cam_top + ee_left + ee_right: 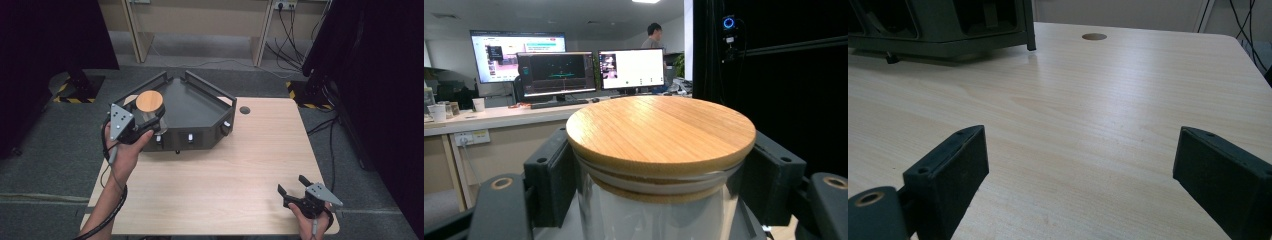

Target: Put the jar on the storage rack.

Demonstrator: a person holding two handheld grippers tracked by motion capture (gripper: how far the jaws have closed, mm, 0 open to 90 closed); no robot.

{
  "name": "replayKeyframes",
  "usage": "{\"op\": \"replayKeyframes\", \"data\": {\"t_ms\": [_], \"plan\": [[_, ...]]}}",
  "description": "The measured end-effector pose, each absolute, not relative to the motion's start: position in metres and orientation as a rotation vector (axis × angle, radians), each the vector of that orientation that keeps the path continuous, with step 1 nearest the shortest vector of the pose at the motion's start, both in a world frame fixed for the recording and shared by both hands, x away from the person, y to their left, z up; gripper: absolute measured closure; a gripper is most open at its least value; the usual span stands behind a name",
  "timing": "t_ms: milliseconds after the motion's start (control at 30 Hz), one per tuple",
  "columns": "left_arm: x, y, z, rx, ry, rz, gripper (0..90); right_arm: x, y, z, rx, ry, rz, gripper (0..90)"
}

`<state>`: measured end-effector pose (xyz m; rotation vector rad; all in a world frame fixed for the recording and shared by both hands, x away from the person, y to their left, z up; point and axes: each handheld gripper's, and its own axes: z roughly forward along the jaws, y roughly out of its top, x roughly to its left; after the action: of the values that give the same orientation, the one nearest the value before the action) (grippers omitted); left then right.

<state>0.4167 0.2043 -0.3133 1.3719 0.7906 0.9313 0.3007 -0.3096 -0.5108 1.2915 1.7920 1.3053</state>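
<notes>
Wooden table (240,170): black tray (192,107) behind; left gripper (145,120) jaws clamp jar (659,165); right gripper (295,187) jaws wide, empty.

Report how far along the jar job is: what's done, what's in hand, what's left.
Done: the left gripper is shut on the glass jar, pads just under its bamboo lid. In hand: the jar is held at the left front edge of the dark tray. Left: setting it down; where is unclear. The right gripper rests open over the table.

Office lab, desks with monitors (556,74), wall screen (516,55), floor cables (287,47)
</notes>
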Motion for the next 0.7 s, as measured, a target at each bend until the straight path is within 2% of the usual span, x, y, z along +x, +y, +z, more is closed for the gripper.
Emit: {"op": "replayKeyframes", "data": {"t_ms": [700], "plan": [[0.443, 0.203, -0.307, 1.362, 0.834, 0.954, 26.3, 0.301, -0.309, -0.511, 1.292, 1.796, 1.302, 7.9]]}}
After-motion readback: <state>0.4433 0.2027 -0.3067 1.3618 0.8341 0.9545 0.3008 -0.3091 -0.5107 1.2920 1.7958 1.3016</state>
